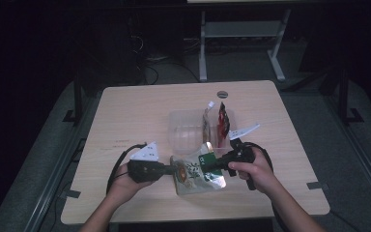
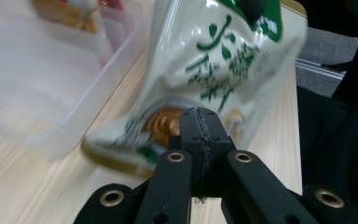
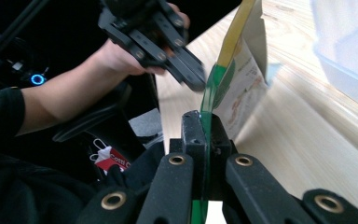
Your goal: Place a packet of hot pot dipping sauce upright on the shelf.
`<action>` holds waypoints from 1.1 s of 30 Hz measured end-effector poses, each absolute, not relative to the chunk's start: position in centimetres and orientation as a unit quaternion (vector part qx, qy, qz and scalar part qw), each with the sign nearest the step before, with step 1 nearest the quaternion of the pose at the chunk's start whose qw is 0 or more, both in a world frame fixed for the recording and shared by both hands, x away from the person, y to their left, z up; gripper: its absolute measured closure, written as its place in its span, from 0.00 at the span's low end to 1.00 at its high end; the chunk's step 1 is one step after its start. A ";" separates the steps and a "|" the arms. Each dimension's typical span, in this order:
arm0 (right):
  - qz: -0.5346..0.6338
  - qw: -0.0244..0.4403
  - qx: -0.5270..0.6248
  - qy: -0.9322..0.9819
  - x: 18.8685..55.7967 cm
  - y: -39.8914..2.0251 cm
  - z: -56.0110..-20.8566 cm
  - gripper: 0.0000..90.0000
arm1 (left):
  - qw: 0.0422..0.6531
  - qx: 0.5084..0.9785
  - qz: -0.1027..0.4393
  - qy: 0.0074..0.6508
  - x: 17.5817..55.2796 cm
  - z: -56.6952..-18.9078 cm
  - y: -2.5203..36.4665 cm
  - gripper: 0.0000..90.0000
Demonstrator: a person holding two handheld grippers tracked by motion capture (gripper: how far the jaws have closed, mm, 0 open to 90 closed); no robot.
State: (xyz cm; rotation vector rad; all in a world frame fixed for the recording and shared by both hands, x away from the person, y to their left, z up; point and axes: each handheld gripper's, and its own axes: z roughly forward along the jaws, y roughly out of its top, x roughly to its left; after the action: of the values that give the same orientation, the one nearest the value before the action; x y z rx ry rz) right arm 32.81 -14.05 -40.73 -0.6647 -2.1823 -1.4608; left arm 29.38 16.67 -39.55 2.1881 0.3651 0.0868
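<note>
The white-and-green snack pouch (image 1: pixel 199 173) sits on the bench (image 1: pixel 135 111), just in front of the clear plastic tub (image 1: pixel 186 131). The right claw (image 3: pixel 204 122) pinches its green top edge. The left claw (image 2: pixel 199 122), pressed together, seems to nip the pouch's lower edge.

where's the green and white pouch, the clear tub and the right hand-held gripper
green and white pouch (image 1: pixel 195 175), high view, printed front
clear tub (image 1: pixel 184 131), high view, bare floor
right hand-held gripper (image 3: pixel 204 125), right gripper view, jaw tips shut on the pouch's green edge
</note>
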 end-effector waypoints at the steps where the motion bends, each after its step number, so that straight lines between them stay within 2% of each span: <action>1: -0.528 0.218 -0.237 -0.786 32.7 -13.9 -40.6 1.00 | 0.444 0.883 0.036 0.145 29.3 -39.5 16.2 1.00; 16: -0.549 0.233 -0.199 -0.778 31.7 -12.1 -38.8 1.00 | 0.464 0.877 0.023 0.122 29.2 -38.6 13.1 1.00; 27: -0.565 0.222 -0.200 -0.769 32.1 -12.3 -37.6 1.00 | 0.479 0.867 0.028 0.133 29.5 -37.9 14.6 1.00; 33: -0.578 0.204 -0.200 -0.764 33.0 -12.2 -36.6 1.00 | 0.479 0.866 0.036 0.137 29.4 -37.4 15.6 0.90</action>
State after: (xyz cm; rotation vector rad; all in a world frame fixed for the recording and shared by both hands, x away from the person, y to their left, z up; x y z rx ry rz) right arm 32.96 -12.19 -36.55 -0.5570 -2.1313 -1.6132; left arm 29.41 15.55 -37.36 2.1142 0.3345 0.0887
